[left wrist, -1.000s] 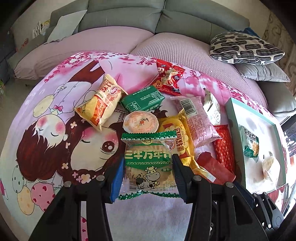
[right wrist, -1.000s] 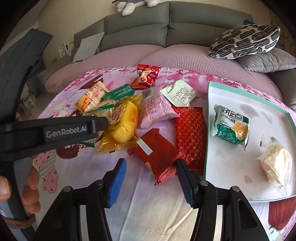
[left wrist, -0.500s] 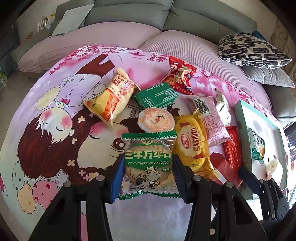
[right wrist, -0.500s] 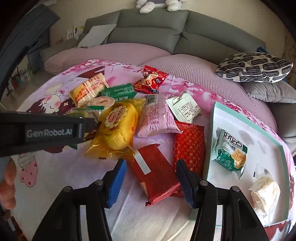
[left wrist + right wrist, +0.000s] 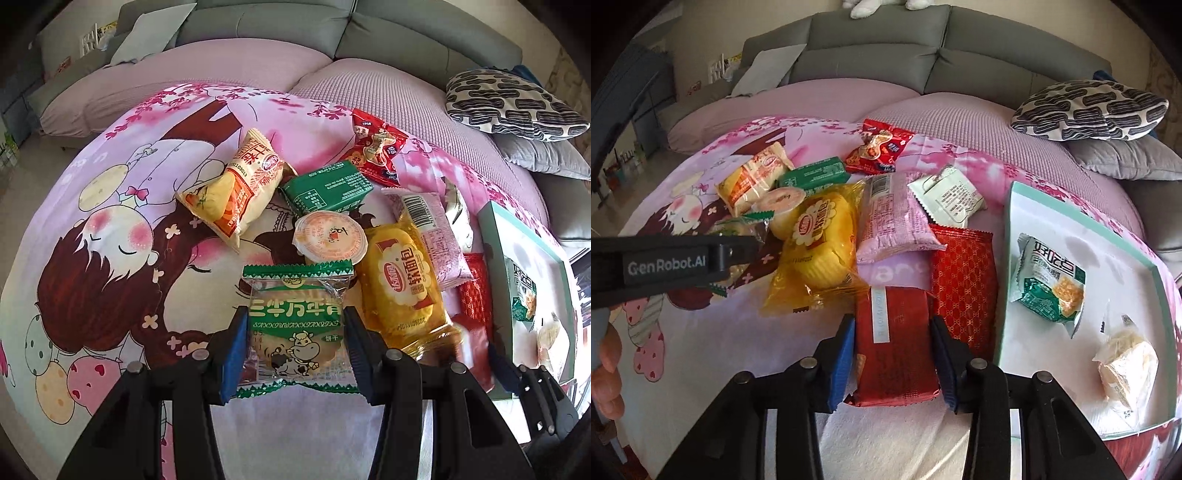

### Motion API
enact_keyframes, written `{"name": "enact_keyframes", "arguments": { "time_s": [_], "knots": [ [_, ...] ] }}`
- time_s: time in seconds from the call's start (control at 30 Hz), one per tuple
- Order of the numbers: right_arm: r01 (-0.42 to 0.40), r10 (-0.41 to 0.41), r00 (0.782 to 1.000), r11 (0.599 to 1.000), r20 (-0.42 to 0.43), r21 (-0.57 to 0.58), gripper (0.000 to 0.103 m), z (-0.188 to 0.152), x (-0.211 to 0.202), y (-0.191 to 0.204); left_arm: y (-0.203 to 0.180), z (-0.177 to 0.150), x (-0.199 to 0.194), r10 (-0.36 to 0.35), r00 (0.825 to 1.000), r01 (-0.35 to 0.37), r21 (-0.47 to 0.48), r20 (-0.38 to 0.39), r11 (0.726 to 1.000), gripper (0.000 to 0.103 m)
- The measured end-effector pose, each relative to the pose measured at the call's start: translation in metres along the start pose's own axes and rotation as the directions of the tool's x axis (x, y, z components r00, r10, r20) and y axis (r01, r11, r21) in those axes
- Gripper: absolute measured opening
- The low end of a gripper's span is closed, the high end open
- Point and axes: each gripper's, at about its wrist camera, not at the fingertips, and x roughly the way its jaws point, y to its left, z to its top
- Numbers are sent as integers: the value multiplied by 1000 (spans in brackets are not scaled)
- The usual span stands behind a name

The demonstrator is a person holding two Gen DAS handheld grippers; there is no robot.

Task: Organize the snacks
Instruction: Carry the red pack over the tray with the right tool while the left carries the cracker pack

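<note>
While the left claw (image 5: 293, 341) grips the green biscuit pack (image 5: 297, 328), the right claw (image 5: 892, 356) is closing around the red packet (image 5: 895, 341) beside the tray (image 5: 1006, 258).

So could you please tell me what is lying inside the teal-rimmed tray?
Two snacks lie in the teal-rimmed tray: a green-and-white packet and a clear-wrapped pale pastry. Its near corner runs out of view.

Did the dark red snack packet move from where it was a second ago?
Yes. The dark red packet lay slanted, apart from the tray; now it sits straighter between the closing right gripper pads, nearer the tray edge.
</note>
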Motion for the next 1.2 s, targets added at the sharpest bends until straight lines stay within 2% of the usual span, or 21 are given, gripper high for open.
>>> {"name": "enact_keyframes", "arguments": {
  "time_s": [0.17, 0.27, 0.63, 0.8, 0.9, 1.07, 1.2],
  "knots": [
    [35, -39, 998, 995, 43, 92, 42, 3, -22, -23, -5, 0, -4, 0, 1000, 0, 12, 16, 1000, 52],
    [28, -39, 997, 988, 70, 150, 42, 6, -33, -36, -10, 2, -8, -7, 1000, 7, 24, 29, 1000, 52],
    [48, -74, 989, 980, 132, 194, 42, 22, -51, -60, -53, 2, -14, -66, 997, 60, 118, 45, 991, 52],
    [95, -136, 979, 963, 151, 252, 42, 23, -58, -92, -77, 3, -12, -77, 996, 69, 171, 41, 983, 52],
    [133, -195, 968, 933, 160, 335, 42, 16, -68, -126, -95, 5, -12, -101, 994, 90, 214, 41, 973, 52],
    [247, -340, 931, 855, 133, 457, 42, 0, -82, -180, -132, 11, -15, -134, 990, 116, 290, 41, 950, 52],
    [274, -384, 918, 796, 101, 540, 42, -15, -86, -215, -166, 17, -18, -154, 987, 127, 348, 51, 929, 52]
  ]
}}
